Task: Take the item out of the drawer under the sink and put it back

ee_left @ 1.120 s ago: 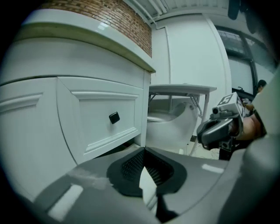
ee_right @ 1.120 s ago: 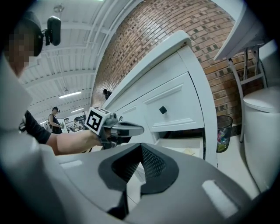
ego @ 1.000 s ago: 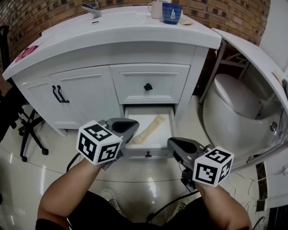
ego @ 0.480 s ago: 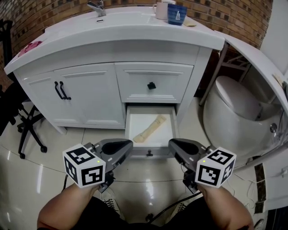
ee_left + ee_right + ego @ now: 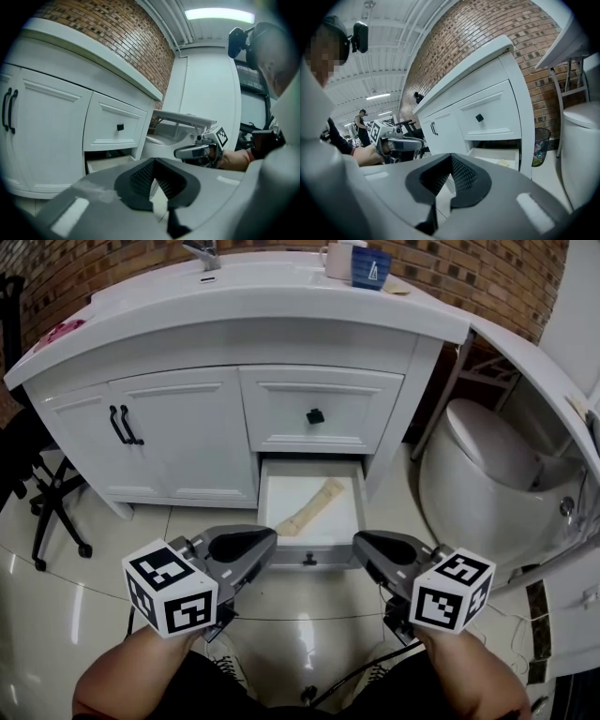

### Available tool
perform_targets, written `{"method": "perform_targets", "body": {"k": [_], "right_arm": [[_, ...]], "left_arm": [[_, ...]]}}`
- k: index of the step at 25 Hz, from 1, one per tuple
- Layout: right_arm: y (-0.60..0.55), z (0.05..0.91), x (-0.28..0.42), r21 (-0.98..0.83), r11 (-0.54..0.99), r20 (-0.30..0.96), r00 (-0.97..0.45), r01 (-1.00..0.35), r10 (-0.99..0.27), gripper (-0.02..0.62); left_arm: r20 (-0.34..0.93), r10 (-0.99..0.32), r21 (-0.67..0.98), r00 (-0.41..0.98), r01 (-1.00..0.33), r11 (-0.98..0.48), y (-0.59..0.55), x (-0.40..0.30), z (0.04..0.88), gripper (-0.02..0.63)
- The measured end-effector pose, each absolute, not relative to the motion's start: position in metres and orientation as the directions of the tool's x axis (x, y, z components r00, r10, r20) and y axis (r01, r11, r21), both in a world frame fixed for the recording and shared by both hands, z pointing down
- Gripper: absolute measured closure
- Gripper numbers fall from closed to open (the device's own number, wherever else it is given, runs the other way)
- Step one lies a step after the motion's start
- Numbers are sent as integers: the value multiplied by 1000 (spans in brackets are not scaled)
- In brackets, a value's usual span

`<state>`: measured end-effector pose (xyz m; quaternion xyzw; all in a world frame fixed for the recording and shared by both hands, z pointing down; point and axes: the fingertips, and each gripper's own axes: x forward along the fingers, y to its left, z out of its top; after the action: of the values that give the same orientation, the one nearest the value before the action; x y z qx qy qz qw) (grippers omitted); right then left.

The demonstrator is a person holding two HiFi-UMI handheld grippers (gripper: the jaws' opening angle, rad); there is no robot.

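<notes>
Head view shows the bone-shaped item (image 5: 309, 507) lying in the open drawer (image 5: 270, 493) under the sink (image 5: 253, 282). The left gripper (image 5: 266, 542) and right gripper (image 5: 362, 542) hang just before it, jaws pressed together, empty. The item may be not yet lifted or already returned; the pictures cannot settle which.

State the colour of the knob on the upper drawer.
The knob is black; the head view shows it best.

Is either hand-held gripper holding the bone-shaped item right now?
No, the bone-shaped item lies in the open drawer, and the left hand-held gripper and the right hand-held gripper are shut and empty.
</notes>
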<state>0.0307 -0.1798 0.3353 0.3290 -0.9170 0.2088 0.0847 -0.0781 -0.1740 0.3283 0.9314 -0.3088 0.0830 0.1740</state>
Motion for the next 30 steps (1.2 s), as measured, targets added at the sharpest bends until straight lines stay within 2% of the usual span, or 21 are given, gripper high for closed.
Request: {"method": "perform_targets", "body": {"k": [14, 21, 30], "right_arm": [[-147, 317, 30, -375, 695, 262, -789, -614, -556, 592], [-98, 289, 17, -297, 742, 225, -799, -601, -557, 592], [-67, 294, 14, -217, 738, 268, -766, -639, -585, 592]], "left_arm": [[216, -540, 318, 814, -581, -749, -144, -77, 306, 600], [204, -576, 260, 792, -611, -748, -95, -89, 294, 600], [182, -625, 191, 759, -651, -735, -63, -101, 286, 600]]}}
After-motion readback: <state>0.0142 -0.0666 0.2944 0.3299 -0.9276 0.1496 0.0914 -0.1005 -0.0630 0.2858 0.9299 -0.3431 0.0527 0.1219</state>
